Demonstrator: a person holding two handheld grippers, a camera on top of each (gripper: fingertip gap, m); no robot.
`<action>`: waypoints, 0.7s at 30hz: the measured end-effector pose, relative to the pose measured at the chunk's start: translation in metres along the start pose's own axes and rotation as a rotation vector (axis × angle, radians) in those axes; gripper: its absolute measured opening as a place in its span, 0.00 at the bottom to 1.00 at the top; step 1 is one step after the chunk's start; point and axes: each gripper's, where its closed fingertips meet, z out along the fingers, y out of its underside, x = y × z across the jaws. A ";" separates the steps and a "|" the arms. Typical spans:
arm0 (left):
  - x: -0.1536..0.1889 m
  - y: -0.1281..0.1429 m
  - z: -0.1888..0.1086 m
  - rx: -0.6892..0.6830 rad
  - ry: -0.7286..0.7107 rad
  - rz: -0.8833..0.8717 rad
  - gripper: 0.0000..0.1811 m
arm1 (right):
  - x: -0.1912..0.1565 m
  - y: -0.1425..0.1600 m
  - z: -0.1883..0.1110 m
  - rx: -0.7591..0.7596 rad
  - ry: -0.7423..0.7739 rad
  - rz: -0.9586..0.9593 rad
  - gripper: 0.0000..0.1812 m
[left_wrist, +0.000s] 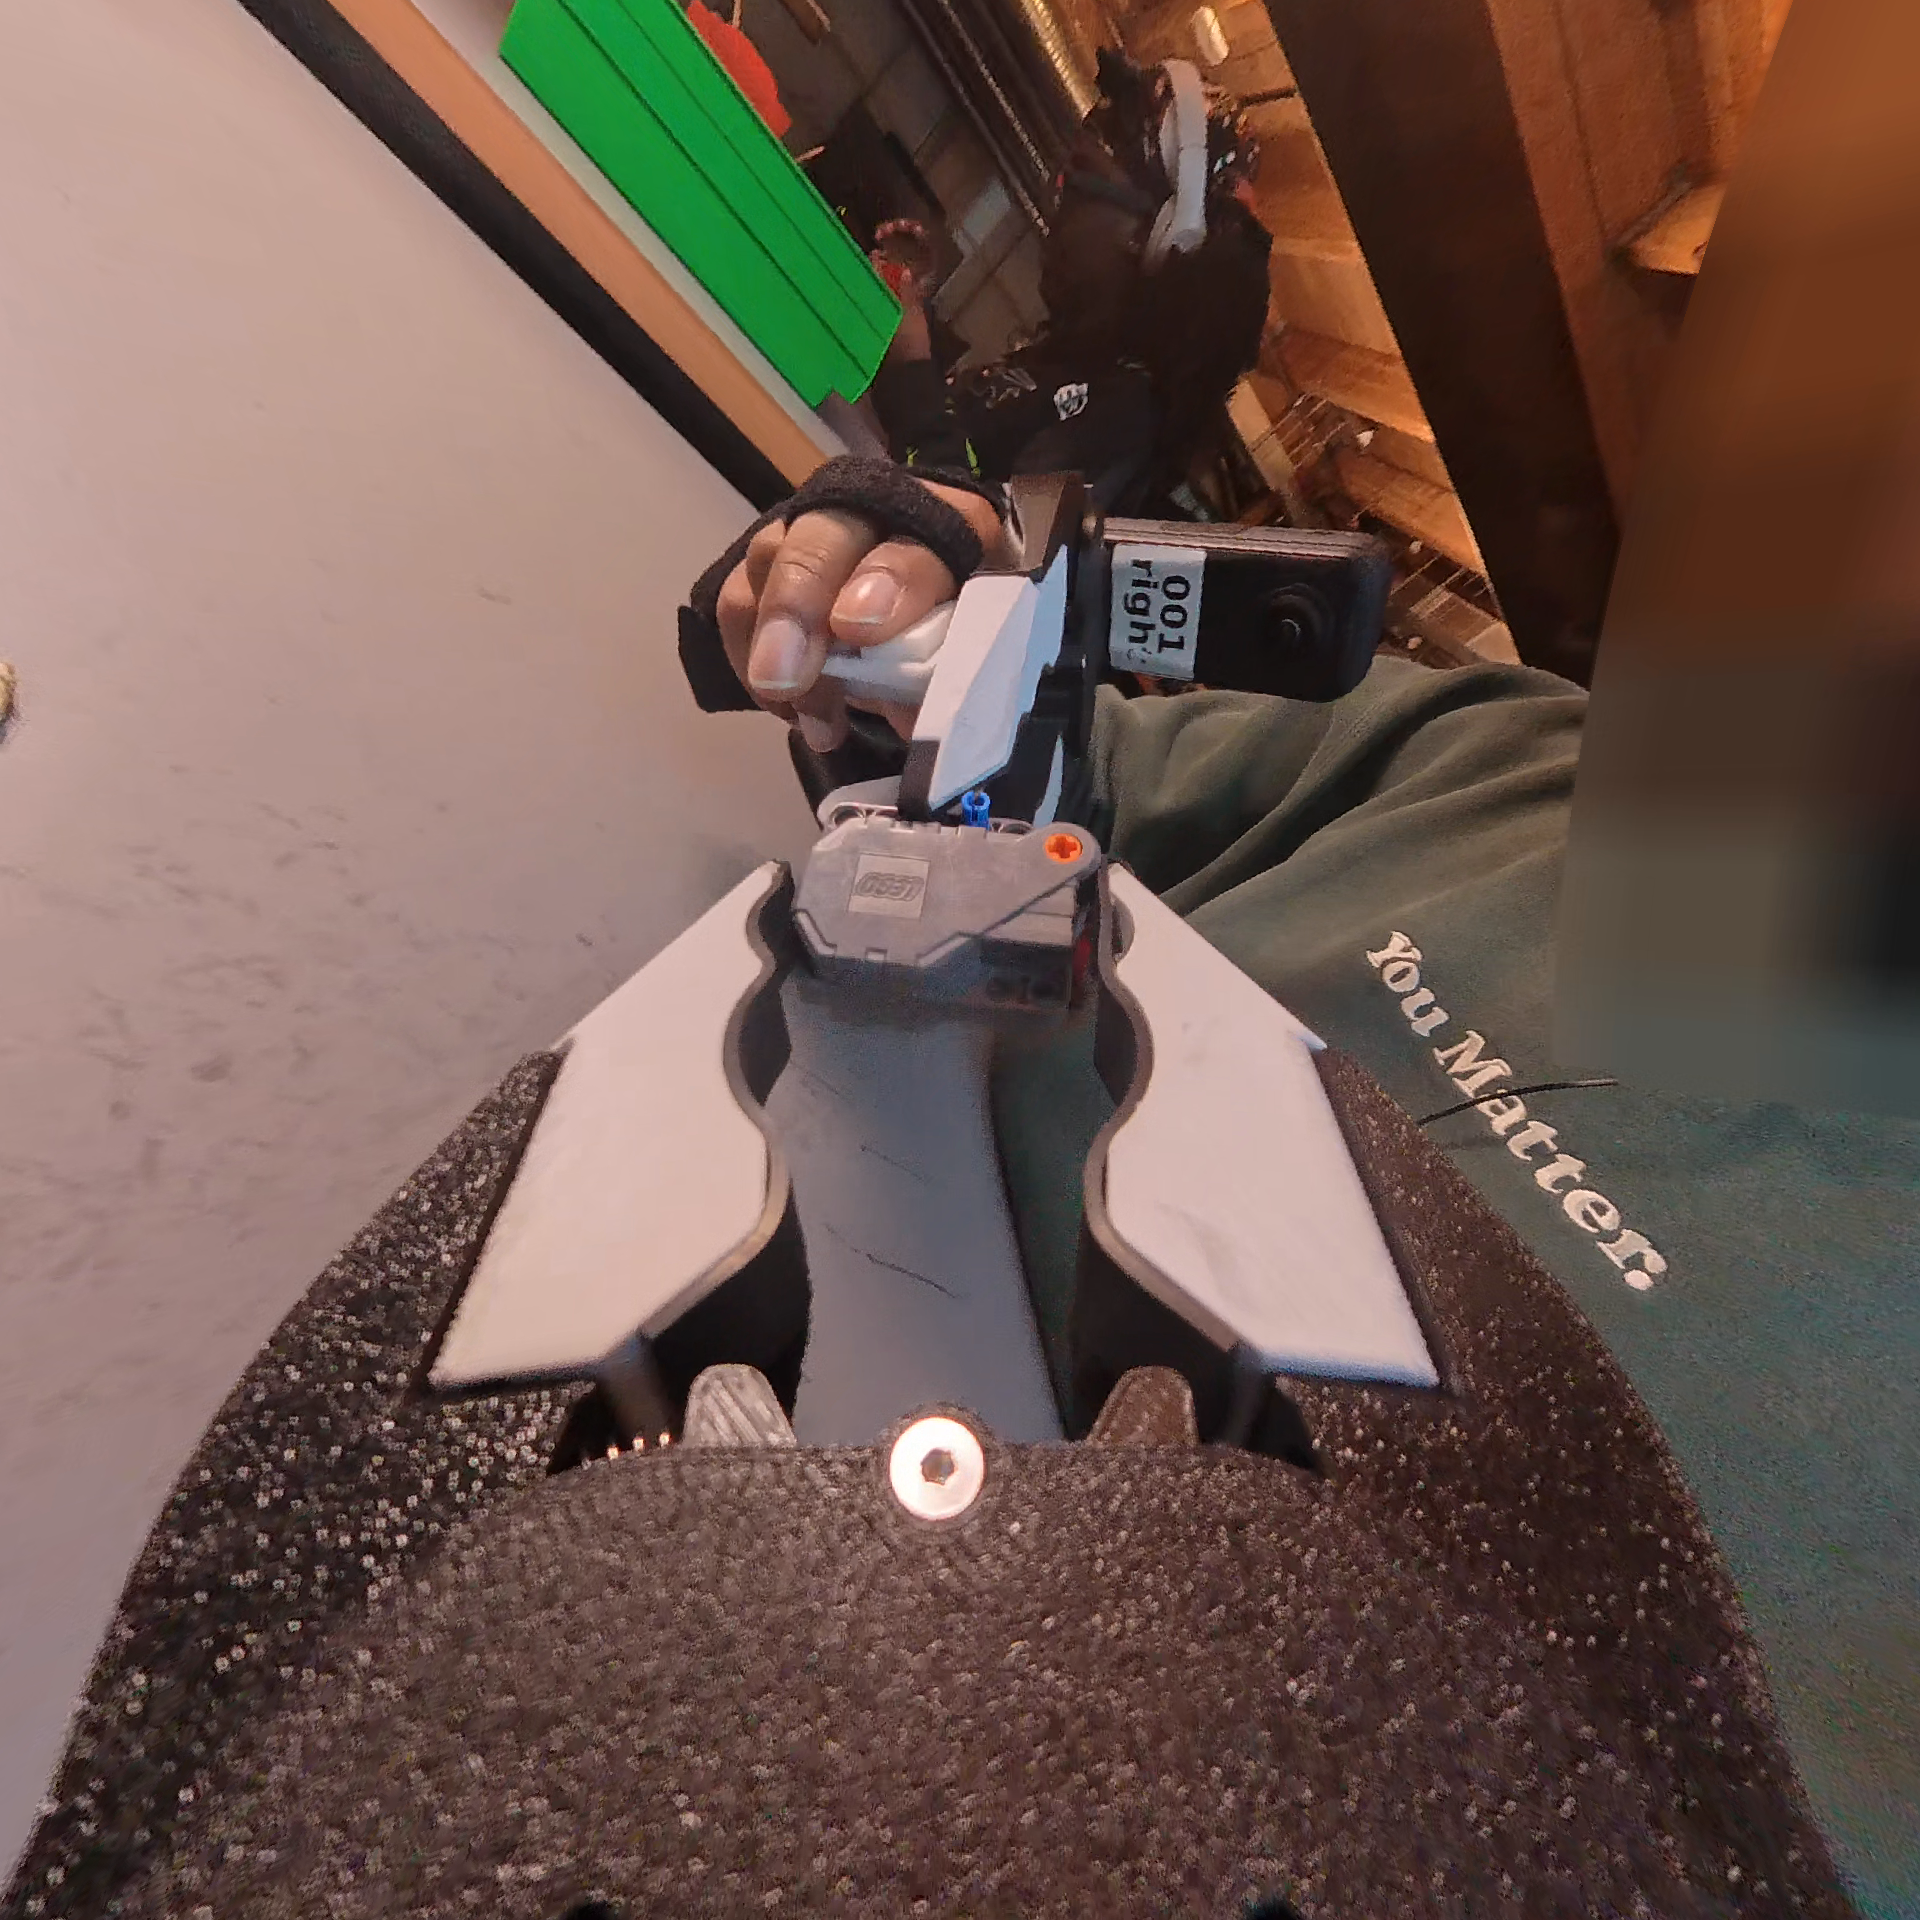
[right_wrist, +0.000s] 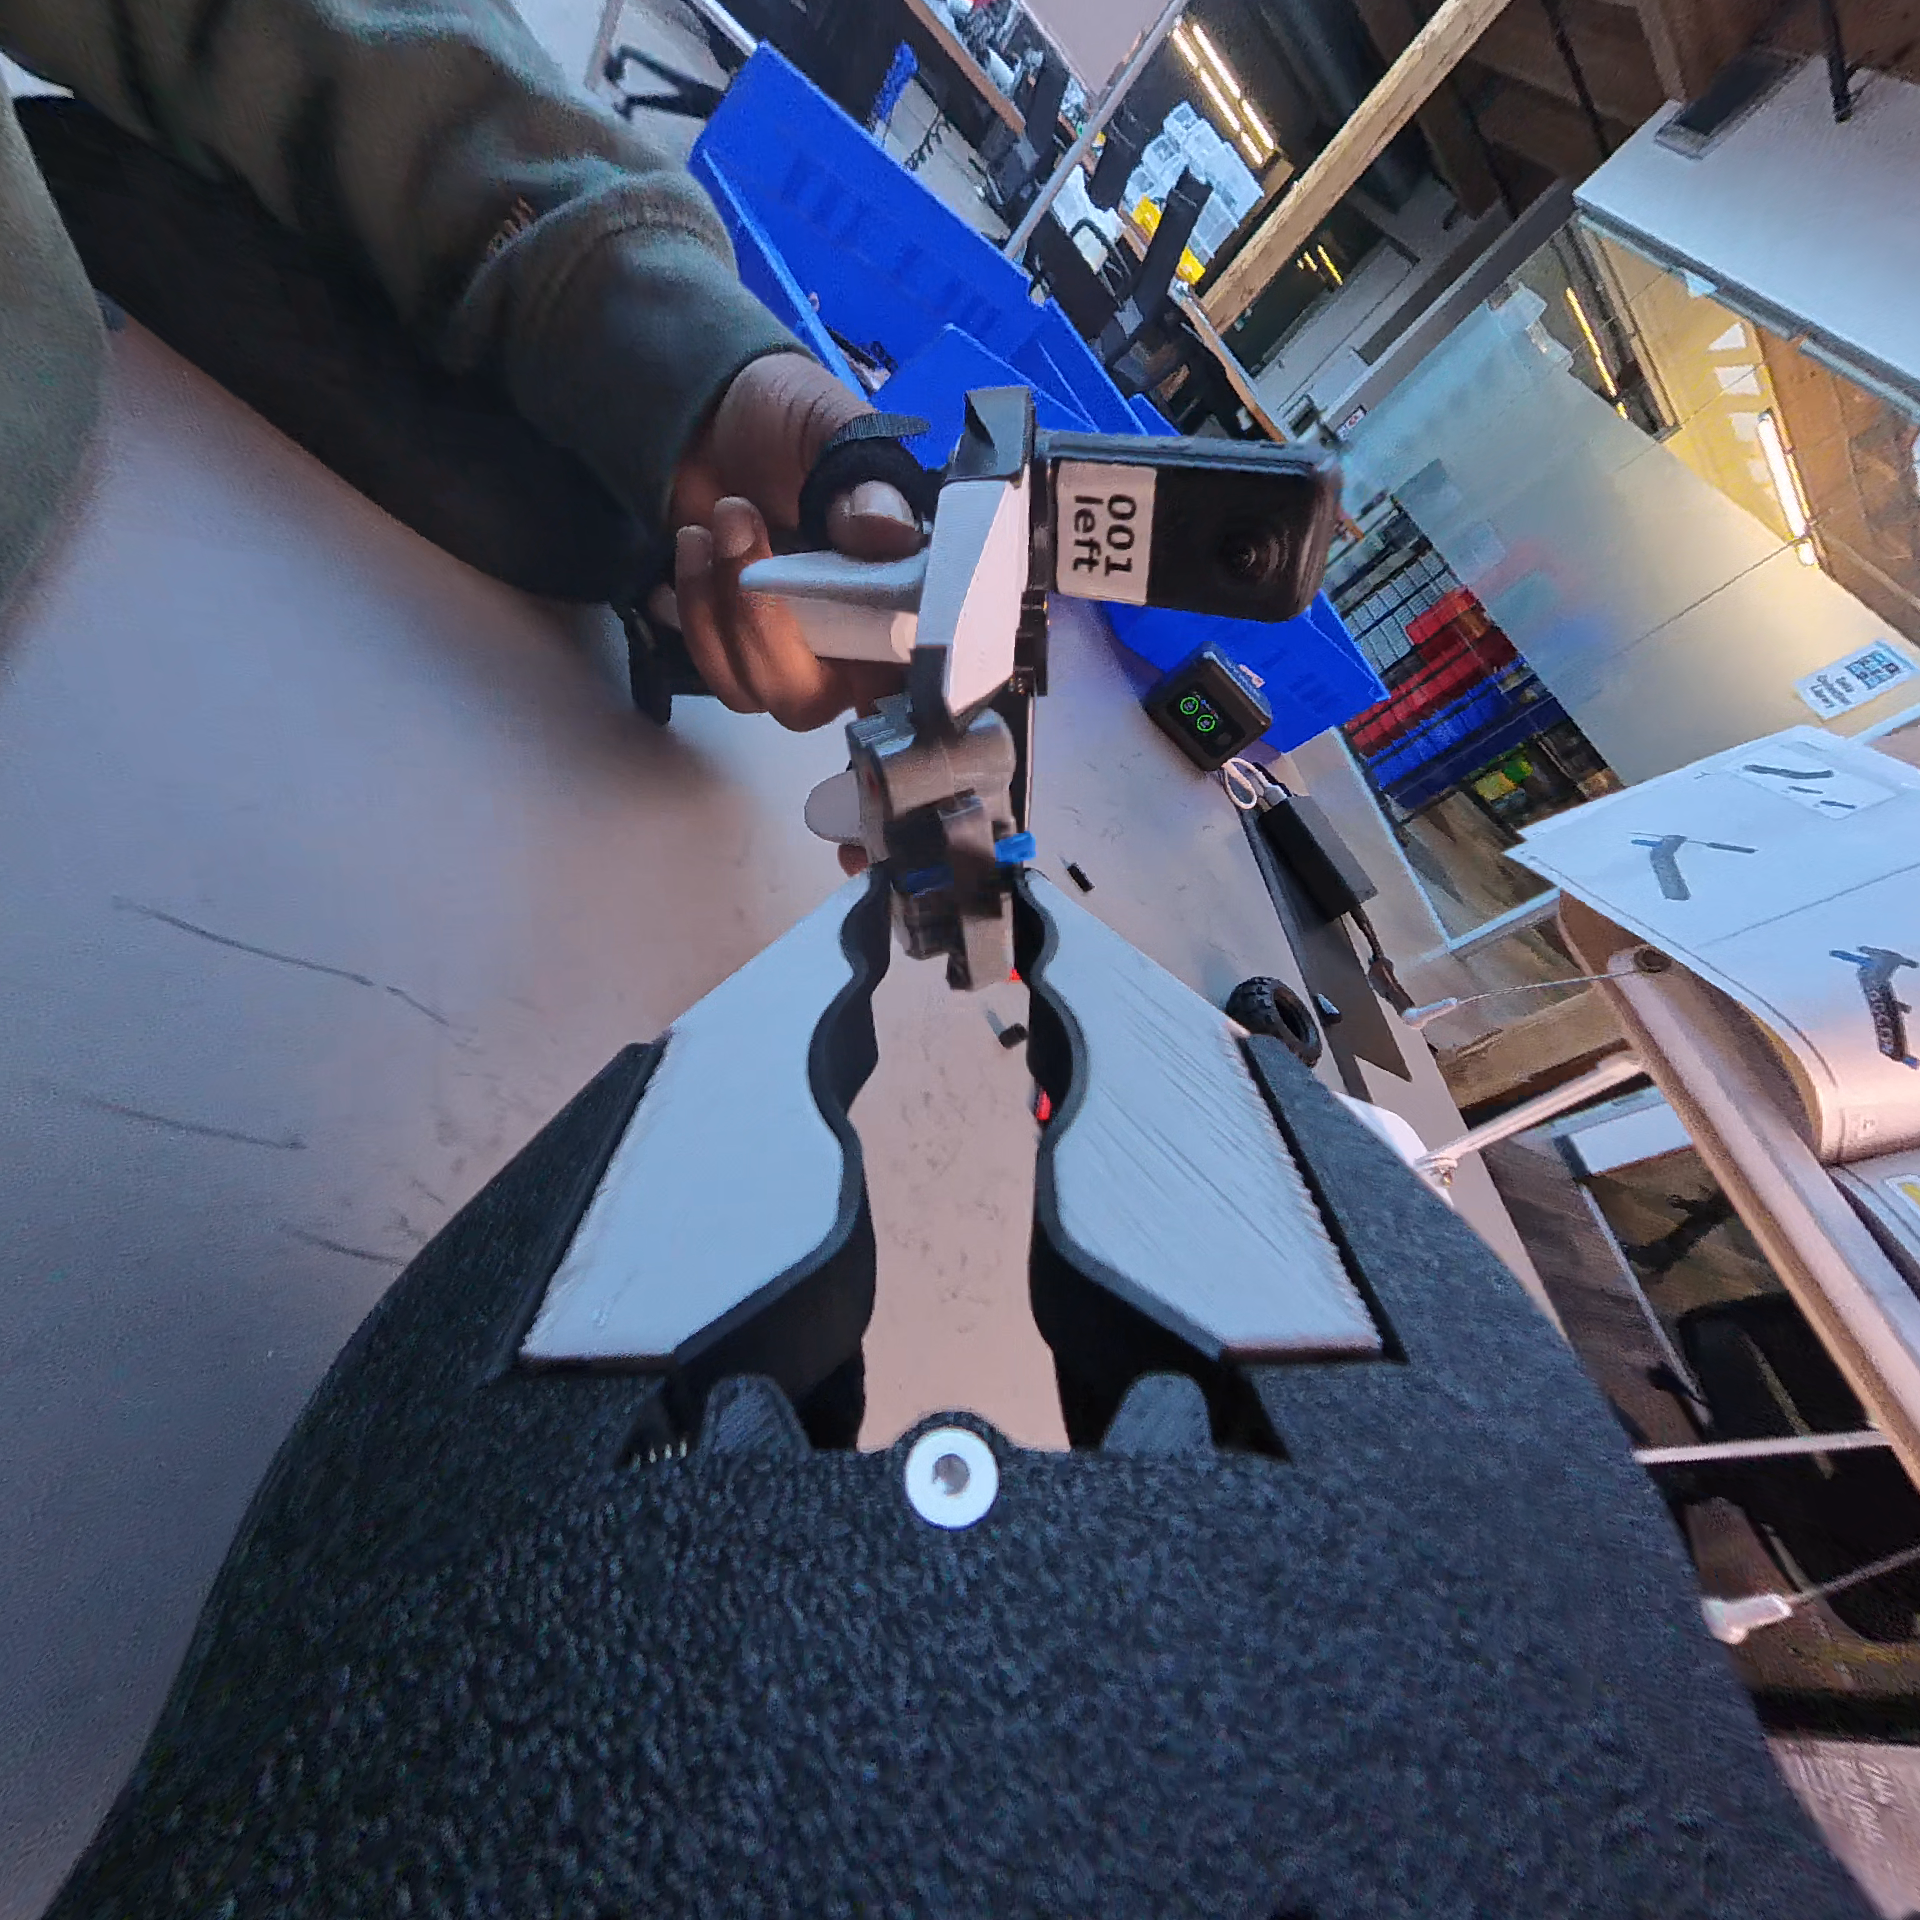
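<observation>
1. We see the left gripper (left_wrist: 940, 914) closed on a grey motor block (left_wrist: 935, 904), one finger on each side, the block held clear above the white table (left_wrist: 312, 727).
2. The block shows an orange round fitting (left_wrist: 1062, 850) at one top corner and a small blue pin (left_wrist: 974, 805) standing on its upper edge.
3. In the right wrist view the same assembly (right_wrist: 940, 831) sits at the tips of the right gripper (right_wrist: 951, 894), which has a narrow gap between its fingers; the tips flank the lower part of the block, and we cannot tell whether they actually press it.
4. A blue connector (right_wrist: 1013, 847) pokes out of the block just by the right gripper's fingertip.
5. A hand (right_wrist: 758, 603) in a black strap holds the left gripper's handle; a dark green sleeve (right_wrist: 468, 260) runs back over the table (right_wrist: 312, 831).
6. In the left wrist view a hand (left_wrist: 821, 613) in a black fingerless glove grips the right gripper's handle.
7. On the table beyond the block lie a small black tyre (right_wrist: 1276, 1013), a few small dark bits (right_wrist: 1081, 875) and a small black device (right_wrist: 1208, 707) with green lights.
8. Blue bins (right_wrist: 883, 239) sit along the far edge, and an open booklet (right_wrist: 1766, 883) lies off the right edge on a stand.
</observation>
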 end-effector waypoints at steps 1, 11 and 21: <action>0.003 -0.002 -0.001 0.013 0.024 -0.009 0.31 | 0.002 -0.002 -0.002 0.017 0.003 0.019 0.11; -0.013 -0.001 -0.004 -0.011 -0.092 0.052 0.27 | -0.015 0.023 -0.013 -0.169 -0.229 0.215 0.09; -0.045 0.030 0.008 -0.282 -0.397 0.346 0.27 | -0.034 0.068 -0.010 -0.461 -0.335 0.279 0.09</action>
